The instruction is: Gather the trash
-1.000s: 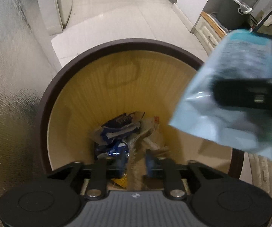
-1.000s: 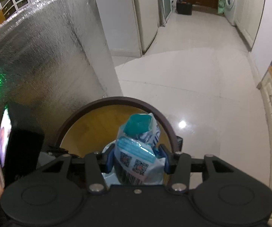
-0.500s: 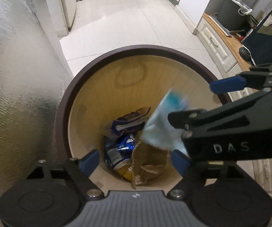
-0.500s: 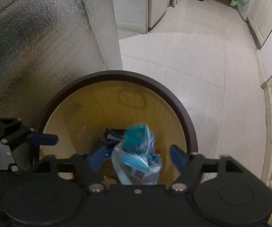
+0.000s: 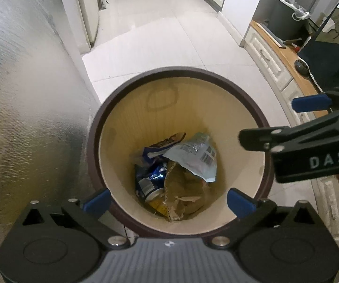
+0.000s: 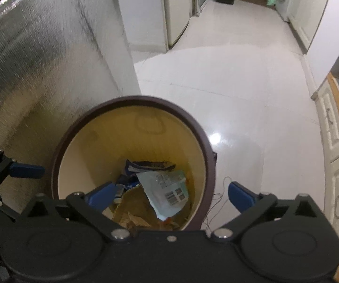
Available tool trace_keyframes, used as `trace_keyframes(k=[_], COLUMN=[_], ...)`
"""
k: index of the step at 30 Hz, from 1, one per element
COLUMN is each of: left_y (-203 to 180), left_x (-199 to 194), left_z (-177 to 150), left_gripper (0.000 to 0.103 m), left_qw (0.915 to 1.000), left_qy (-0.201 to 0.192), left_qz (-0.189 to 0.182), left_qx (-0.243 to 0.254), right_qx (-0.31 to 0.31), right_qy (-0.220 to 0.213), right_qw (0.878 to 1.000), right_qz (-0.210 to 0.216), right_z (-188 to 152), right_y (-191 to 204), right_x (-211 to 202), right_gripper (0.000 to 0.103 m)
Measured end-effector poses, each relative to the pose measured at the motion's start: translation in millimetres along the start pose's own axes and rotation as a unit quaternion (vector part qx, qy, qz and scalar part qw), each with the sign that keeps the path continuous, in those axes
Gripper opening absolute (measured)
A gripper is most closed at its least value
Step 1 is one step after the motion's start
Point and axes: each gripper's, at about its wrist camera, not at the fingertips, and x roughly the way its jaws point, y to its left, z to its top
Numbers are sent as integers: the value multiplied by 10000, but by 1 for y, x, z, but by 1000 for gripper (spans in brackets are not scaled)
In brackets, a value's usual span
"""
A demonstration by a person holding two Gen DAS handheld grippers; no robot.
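A round bin with a dark brown rim (image 5: 181,69) (image 6: 134,99) and a cream inside stands on the floor below both grippers. At its bottom lie a light blue packet (image 5: 193,155) (image 6: 167,191), crumpled brown paper (image 5: 183,188) and blue wrappers (image 5: 150,176). My left gripper (image 5: 169,201) hangs over the bin, its jaws opening wide with nothing between them. My right gripper (image 6: 172,195) is above the bin's right side, its jaws also opening and holding nothing. The right gripper's fingers (image 5: 309,102) reach in from the right in the left wrist view.
A foil-covered wall (image 5: 28,118) rises close on the bin's left. White tiled floor (image 5: 157,35) stretches beyond it. White cabinets with a wooden top (image 5: 270,63) run along the right. A thin cord (image 6: 218,202) lies on the floor by the bin.
The right gripper opened and the light blue packet fell into the bin. The left gripper let go of the brown paper, opened wide and rose a little.
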Motion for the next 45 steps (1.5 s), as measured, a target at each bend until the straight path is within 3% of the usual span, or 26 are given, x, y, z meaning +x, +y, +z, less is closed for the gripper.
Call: trace_keyframes(k=[13, 29, 45], left_y=[-4, -3, 39], left_x=[-88, -209, -296], left_z=[-13, -44, -106], left_gripper=[103, 103, 103], left_qw=[9975, 9849, 9675], left_qy=[-691, -1688, -2522], left_qz=[-62, -11, 166], left_qx=[118, 379, -124], right_qx=[251, 108, 370], right_qy=[-602, -1562, -2195], right_qw=[9979, 9876, 9739], right_qz=[-32, -149, -450], right_z=[-5, -25, -81], right_y=[17, 64, 105], right_x=[-86, -205, -284], right_gripper=[103, 103, 103])
